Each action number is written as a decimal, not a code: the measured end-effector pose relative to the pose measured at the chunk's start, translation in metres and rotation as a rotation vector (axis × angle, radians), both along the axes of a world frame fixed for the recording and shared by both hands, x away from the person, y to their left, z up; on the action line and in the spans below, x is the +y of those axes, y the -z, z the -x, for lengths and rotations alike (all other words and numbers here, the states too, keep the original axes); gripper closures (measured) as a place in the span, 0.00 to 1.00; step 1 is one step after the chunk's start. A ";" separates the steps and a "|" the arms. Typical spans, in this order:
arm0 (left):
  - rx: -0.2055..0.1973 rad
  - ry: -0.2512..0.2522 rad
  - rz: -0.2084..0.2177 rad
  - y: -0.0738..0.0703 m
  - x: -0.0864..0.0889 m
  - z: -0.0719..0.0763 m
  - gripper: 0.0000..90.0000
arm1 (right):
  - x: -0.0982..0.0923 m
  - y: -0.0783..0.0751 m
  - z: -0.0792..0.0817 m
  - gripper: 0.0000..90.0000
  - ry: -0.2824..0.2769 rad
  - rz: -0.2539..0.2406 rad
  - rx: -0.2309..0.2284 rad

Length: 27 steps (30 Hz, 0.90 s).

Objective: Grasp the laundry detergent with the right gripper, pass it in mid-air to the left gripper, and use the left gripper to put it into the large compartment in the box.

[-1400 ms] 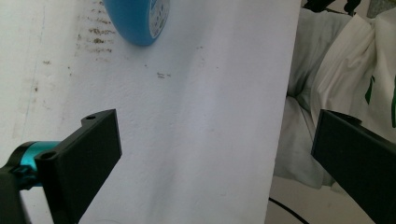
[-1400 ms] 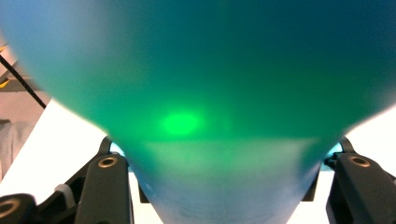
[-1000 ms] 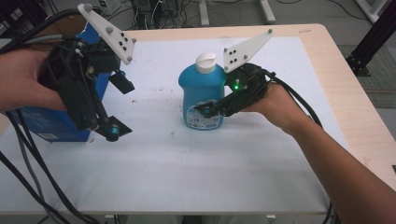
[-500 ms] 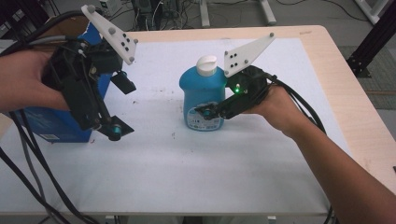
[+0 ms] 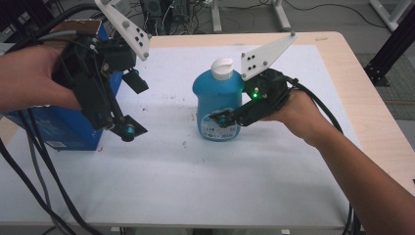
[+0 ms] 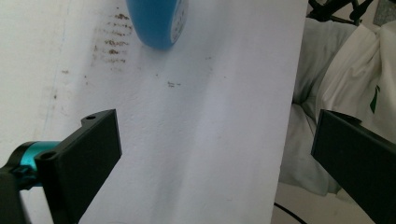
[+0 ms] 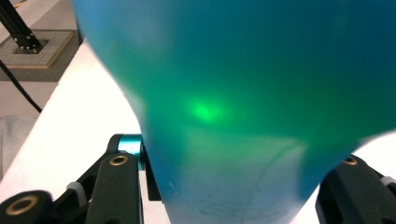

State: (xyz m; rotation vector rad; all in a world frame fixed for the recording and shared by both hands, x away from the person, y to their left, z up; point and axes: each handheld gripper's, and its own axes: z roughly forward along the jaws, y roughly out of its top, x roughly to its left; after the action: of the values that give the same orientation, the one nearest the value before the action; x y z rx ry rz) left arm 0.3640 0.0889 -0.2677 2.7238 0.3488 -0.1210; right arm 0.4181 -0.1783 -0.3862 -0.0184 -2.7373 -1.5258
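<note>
Right gripper (image 5: 222, 119) clamped on upright blue bottle (image 5: 217, 100), white cap on top. Left gripper (image 5: 131, 107) spread wide, holding nothing, beside blue box (image 5: 68, 128).

In the right gripper view the bottle (image 7: 243, 107) is a close blur, its top and sides cut off — no label readable. In the left gripper view just its base (image 6: 156, 21) shows. The box (image 5: 73, 125) sits half hidden behind the left claw (image 5: 132, 105).
</note>
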 end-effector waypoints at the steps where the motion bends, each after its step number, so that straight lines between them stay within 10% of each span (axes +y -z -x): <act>1: -0.001 0.003 -0.001 -0.001 -0.001 -0.001 0.02 | -0.001 -0.002 0.001 0.51 0.000 0.003 0.000; 27: -0.040 0.097 -0.032 -0.036 -0.047 -0.015 0.02 | -0.001 -0.045 0.025 0.51 -0.015 0.038 -0.019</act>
State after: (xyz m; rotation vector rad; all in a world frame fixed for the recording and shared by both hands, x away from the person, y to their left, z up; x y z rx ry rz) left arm 0.3794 0.0414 -0.2315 2.7709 0.2083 -0.0879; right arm 0.3928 -0.1790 -0.3413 0.0171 -2.7739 -1.4783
